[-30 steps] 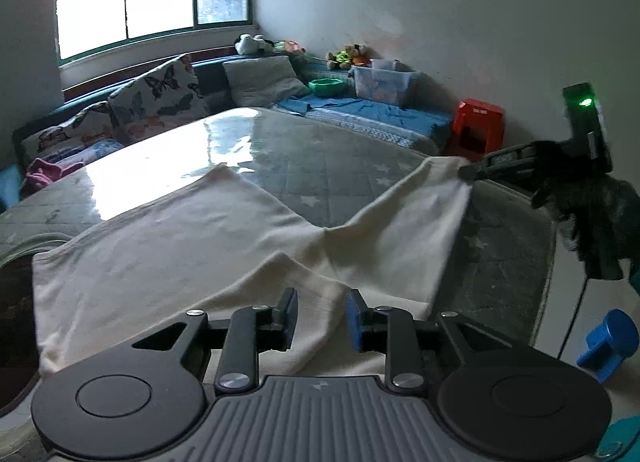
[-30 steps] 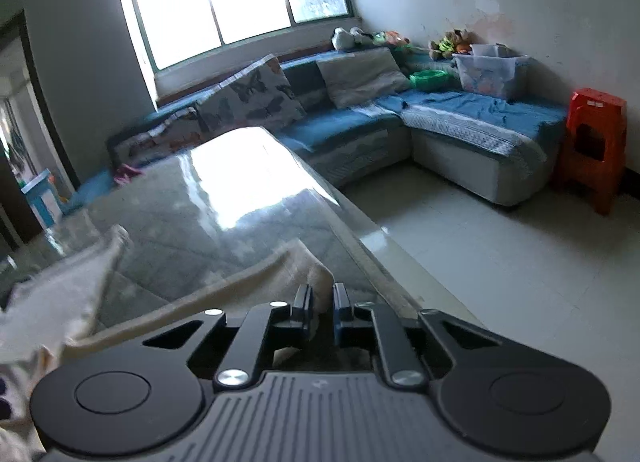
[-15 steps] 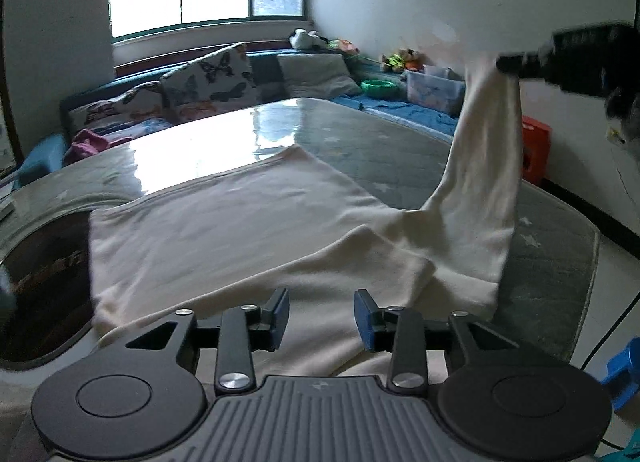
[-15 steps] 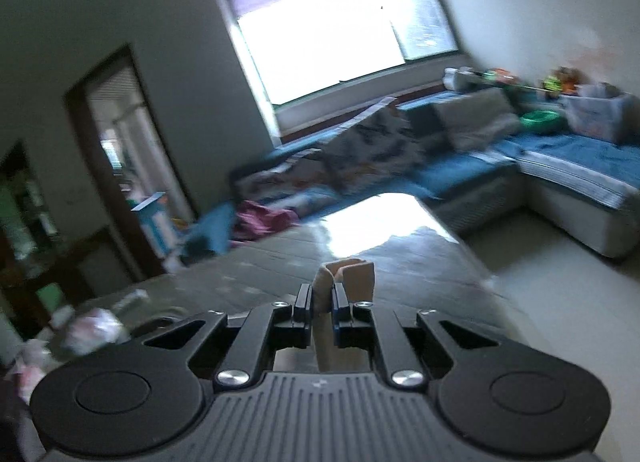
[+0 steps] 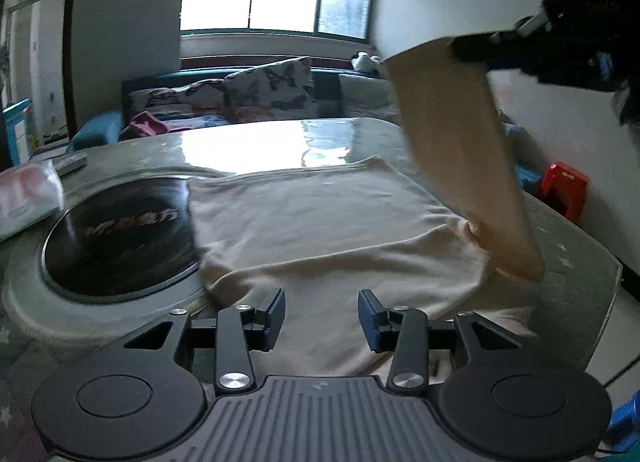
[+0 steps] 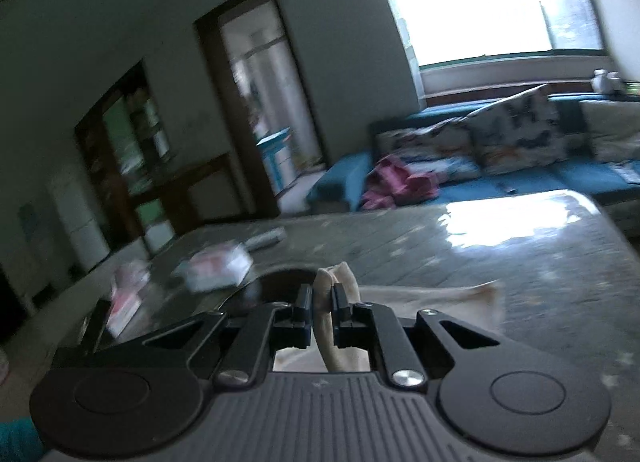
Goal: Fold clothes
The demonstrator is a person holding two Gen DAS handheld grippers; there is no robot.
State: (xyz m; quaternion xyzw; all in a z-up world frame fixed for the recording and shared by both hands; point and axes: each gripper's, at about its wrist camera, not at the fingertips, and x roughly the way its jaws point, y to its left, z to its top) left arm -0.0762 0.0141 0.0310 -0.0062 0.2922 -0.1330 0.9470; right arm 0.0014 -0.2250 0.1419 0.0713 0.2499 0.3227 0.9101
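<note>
sleeve (image 5: 460,142) pinched in my r gripper (image 6: 322,298), held high off the right side of the shirt (image 5: 320,222), long axis hanging down to the shoulder. body lies flat on table (image 5: 572,262), left of r tool. l gripper (image 5: 322,314) spread wide, low over near hem, holding nothing.

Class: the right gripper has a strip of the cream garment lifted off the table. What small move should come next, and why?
Probably carry the right gripper leftward and lower the raised sleeve onto the cream garment. The sleeve hangs taut above the flat body, while the left gripper is open and holds nothing.
</note>
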